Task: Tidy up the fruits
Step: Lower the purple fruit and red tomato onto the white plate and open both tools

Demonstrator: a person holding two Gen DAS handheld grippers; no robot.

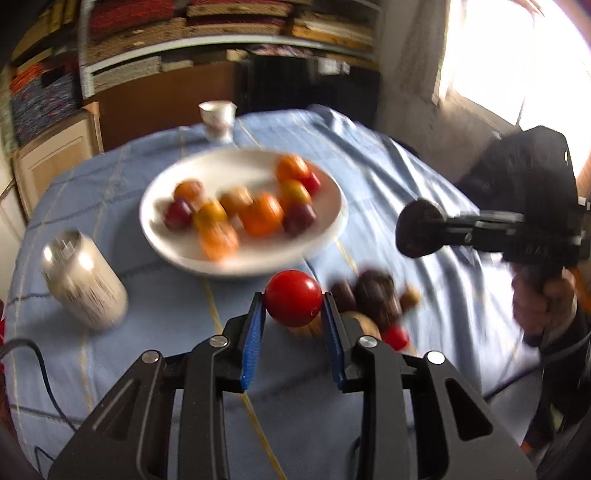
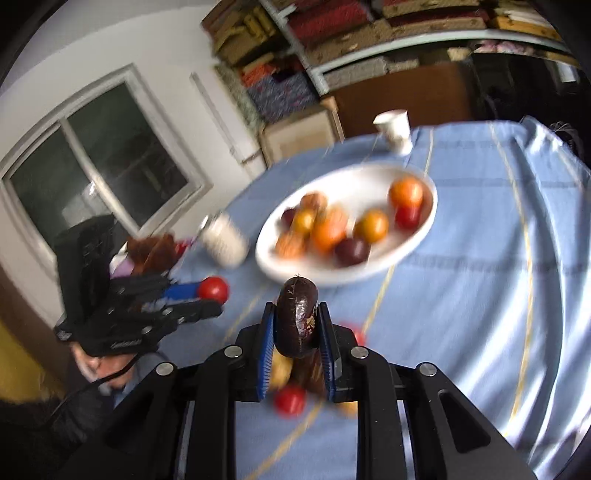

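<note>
The left gripper point(image 1: 293, 308) has its jaws closed narrow on a red round fruit point(image 1: 293, 297), which sits between the blue pads at the lower centre of the left wrist view. In the right wrist view the same gripper appears at the left edge, with the red fruit at its tip.

The right gripper point(image 2: 296, 325) has its jaws pressed on a dark purple fruit point(image 2: 297, 317), at the lower centre of the right wrist view. In the left wrist view this gripper is at the right side, with the dark fruit at its end and a hand point(image 1: 543, 306) around its handle below.

Just under and behind both pairs of jaws, a small pile of loose fruits point(image 1: 373, 302) lies on the tabletop: dark ones, a pale brown one and a small red one. They are blurred, so their kind I cannot tell.

Further away, in the middle of each view, a white plate point(image 1: 177, 243) carries orange, yellow, red and dark purple fruits point(image 1: 262, 214). To the left of the plate a silver can point(image 1: 83, 280) stands on the blue cloth point(image 1: 388, 173) that covers the tabletop. Behind the plate, near the far edge, there is a white paper cup point(image 1: 218, 120). In the top of both views are shelves point(image 1: 229, 22) with stacked textiles.
</note>
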